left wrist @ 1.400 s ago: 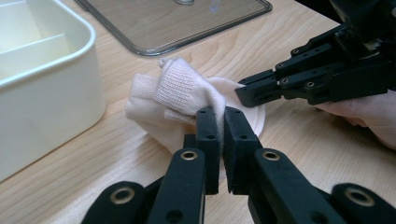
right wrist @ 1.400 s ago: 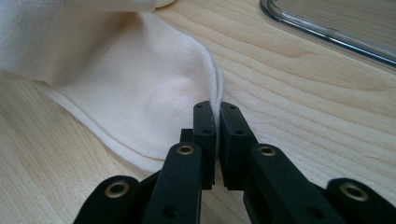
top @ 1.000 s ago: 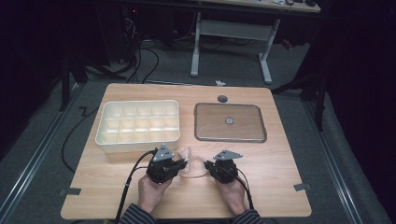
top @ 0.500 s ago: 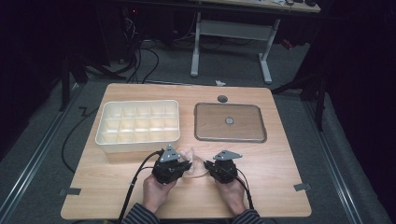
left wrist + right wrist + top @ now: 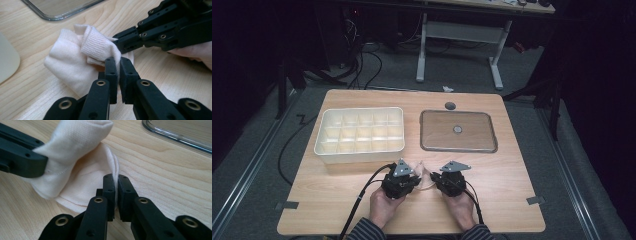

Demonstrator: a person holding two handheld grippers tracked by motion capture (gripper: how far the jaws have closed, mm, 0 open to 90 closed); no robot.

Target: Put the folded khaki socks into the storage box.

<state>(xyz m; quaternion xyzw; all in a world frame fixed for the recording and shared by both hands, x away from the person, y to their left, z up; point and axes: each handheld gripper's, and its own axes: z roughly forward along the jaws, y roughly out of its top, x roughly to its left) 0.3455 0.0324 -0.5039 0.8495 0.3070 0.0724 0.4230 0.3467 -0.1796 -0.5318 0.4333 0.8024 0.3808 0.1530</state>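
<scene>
Both grippers meet on a cream sock (image 5: 424, 175) at the near edge of the worktop (image 5: 512, 200), at about 6 o'clock from the gap between the two trays; the left gripper (image 5: 408, 176) sits just at 9 o'clock of the sock, the right gripper (image 5: 438, 178) at 3 o'clock, each gripped by a hand (image 5: 382, 209) coming in from the bottom; in the left gripper view the left gripper (image 5: 118, 62) has its jaws drawn narrow, pinching a fold of the sock (image 5: 82, 60) just under the ribbed cuff, while the other gripper's black jaw bites the cloth from 2 o'clock; in the right gripper view the right gripper (image 5: 116, 180) is likewise nearly closed on a thin edge of the sock (image 5: 82, 165), the cloth rising to 11 o'clock where the left jaw clamps it; the sock seems partly lifted off the wood, though the high view is too small to be sure; the white divided box (image 5: 360, 132) lies at 10 o'clock of the grippers, the grey tray (image 5: 458, 132) at 1 o'clock, both well apart from the sock.
</scene>
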